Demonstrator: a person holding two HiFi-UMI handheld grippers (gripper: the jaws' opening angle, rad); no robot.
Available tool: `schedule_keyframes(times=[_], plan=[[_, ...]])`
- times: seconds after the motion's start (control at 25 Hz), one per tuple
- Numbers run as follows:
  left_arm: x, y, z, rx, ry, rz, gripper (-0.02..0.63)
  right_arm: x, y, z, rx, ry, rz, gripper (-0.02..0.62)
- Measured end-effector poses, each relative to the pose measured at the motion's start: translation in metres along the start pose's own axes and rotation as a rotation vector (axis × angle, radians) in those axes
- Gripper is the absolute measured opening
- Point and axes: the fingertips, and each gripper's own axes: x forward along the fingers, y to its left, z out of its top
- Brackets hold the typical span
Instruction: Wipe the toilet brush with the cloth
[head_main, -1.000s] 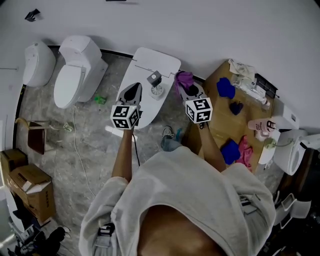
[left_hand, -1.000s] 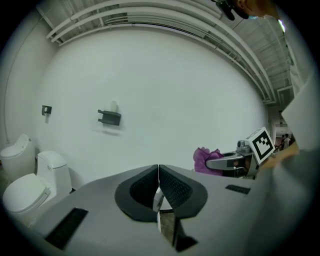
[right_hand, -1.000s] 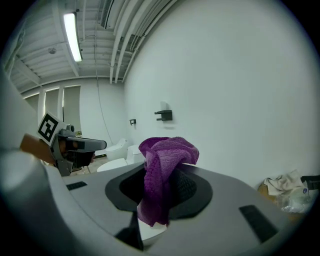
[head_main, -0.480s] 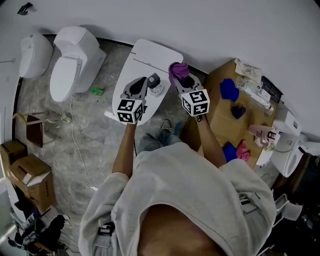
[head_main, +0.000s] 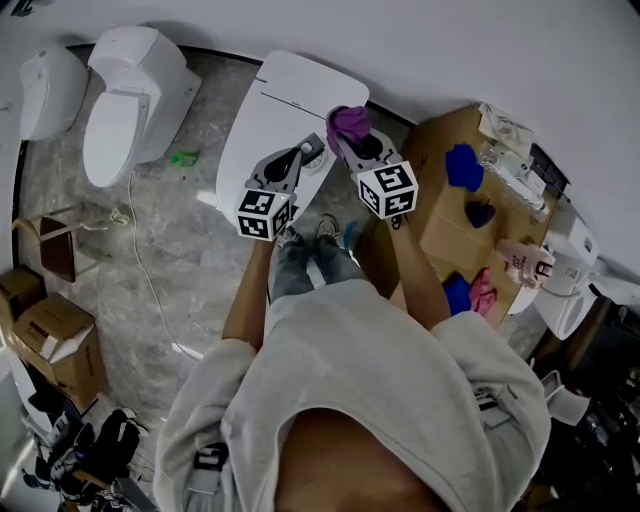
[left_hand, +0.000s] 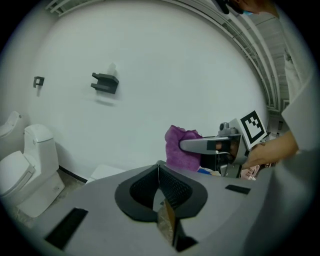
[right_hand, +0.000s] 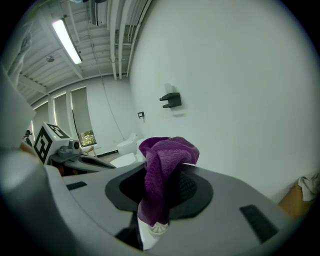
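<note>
The toilet brush (head_main: 318, 160) stands in its white holder on the closed lid of a white toilet (head_main: 290, 95); only a small part of it shows. My left gripper (head_main: 312, 150) hangs right over it, jaws together, and I cannot tell whether it touches the brush. In the left gripper view those jaws (left_hand: 158, 167) meet on a line and point at the bare wall. My right gripper (head_main: 350, 135) is shut on a purple cloth (head_main: 347, 122), just right of the brush. The cloth (right_hand: 160, 180) bunches up out of the jaws (right_hand: 167, 167). It also shows from the left gripper, as the cloth (left_hand: 180, 147).
Two more white toilets (head_main: 125, 100) stand at the left. A brown table (head_main: 440, 230) at the right carries blue cloths (head_main: 462, 165), a pink cloth (head_main: 483, 290) and a bottle (head_main: 520, 262). Cardboard boxes (head_main: 50, 340) lie at the lower left. A dark bracket (left_hand: 105, 82) sits on the wall.
Both grippers have moved forward over the toilet lid. The left one's tip has come onto the brush's spot, and the right one has carried the cloth in beside it.
</note>
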Motion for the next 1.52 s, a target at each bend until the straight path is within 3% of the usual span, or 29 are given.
schedule_keyframes(times=[0.52,0.76,1.0,1.52], plan=[[0.001,-0.003,0.0,0.015,-0.01,-0.013,0.02,0.031,0.006,0.018,0.114,-0.06,0.071,0.121],[0.001,-0.002,0.001,0.02,-0.017,-0.021,0.02,0.039,0.01,-0.014,0.29,-0.034,0.11,0.12],[0.001,0.001,0.003,0.02,-0.029,-0.027,0.02,0.048,-0.001,-0.05,0.474,0.0,0.09,0.12],[0.007,0.001,0.006,0.019,-0.028,-0.033,0.02,0.072,-0.009,-0.136,0.586,0.183,0.047,0.12]])
